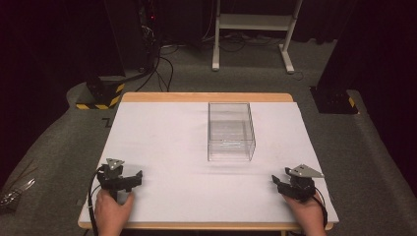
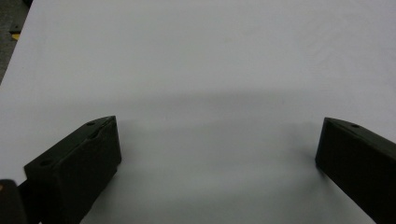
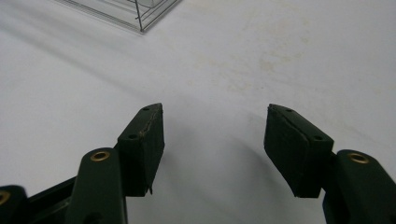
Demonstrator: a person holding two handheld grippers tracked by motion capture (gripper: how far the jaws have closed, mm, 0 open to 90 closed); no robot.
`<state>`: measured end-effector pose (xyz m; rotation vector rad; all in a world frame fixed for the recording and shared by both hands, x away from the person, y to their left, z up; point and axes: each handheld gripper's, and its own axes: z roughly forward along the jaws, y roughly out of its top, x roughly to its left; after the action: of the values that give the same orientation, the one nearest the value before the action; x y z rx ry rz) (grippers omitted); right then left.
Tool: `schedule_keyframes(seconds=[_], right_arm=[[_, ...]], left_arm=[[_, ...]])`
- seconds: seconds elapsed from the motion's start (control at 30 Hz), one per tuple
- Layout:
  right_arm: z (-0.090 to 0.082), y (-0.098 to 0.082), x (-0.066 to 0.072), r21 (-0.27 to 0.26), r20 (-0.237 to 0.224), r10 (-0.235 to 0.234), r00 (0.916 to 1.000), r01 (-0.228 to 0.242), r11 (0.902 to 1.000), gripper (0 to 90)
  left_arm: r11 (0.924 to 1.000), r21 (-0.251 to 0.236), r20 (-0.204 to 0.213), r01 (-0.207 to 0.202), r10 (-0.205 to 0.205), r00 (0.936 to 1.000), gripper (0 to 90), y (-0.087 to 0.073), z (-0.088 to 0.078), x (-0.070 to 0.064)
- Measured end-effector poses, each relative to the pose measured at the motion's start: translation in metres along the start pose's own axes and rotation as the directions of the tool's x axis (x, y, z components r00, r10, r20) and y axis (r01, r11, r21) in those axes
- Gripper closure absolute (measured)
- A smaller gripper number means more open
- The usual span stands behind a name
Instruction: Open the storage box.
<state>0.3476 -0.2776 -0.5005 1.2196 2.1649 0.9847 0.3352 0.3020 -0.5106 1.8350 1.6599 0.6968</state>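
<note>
A clear plastic box (image 1: 231,131) stands on the white table (image 1: 167,147), a little right of centre and toward the back; nothing shows inside it. Its near corner (image 3: 140,16) appears at the top left of the right gripper view. My left gripper (image 1: 132,180) rests near the front left edge, held by a hand, jaws wide apart over bare tabletop (image 2: 217,140). Near the front right edge my right gripper (image 1: 278,183) is also open, with nothing between its fingers (image 3: 215,135). Both grippers are well short of the box.
The table has a wooden rim (image 1: 206,97) at the back. Beyond it on the dark carpet stand a white metal frame (image 1: 253,29), cables (image 1: 164,69) and black stands with yellow-black striped bases (image 1: 101,96). Metal items (image 1: 12,191) lie on the floor at left.
</note>
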Motion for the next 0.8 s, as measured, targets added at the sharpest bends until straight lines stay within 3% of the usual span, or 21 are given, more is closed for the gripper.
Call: schedule_keyframes(seconds=[0.43,0.77,0.8], right_arm=[[-0.0013,-0.0006,-0.0001,-0.016,-0.005,-0.012,0.9999,0.012,0.9998,38.3],[-0.0052,-0.0019,-0.0006,-0.048,0.002,0.009,1.0,-0.009,0.9988,41.5],[-0.0058,-0.0017,0.0005,-0.055,0.005,-0.008,1.0,0.009,0.9984,41.4]], left_arm=[[1.0,-0.001,0.0,0.0,0.0,1.0,0.3,-0.0001,0.0,-0.0001],[1.0,-0.001,0.0,0.0,0.0,1.0,0.3,0.0,-0.0001,0.0],[1.0,-0.001,0.0,0.0,0.0,1.0,0.3,0.0,0.0,0.0]])
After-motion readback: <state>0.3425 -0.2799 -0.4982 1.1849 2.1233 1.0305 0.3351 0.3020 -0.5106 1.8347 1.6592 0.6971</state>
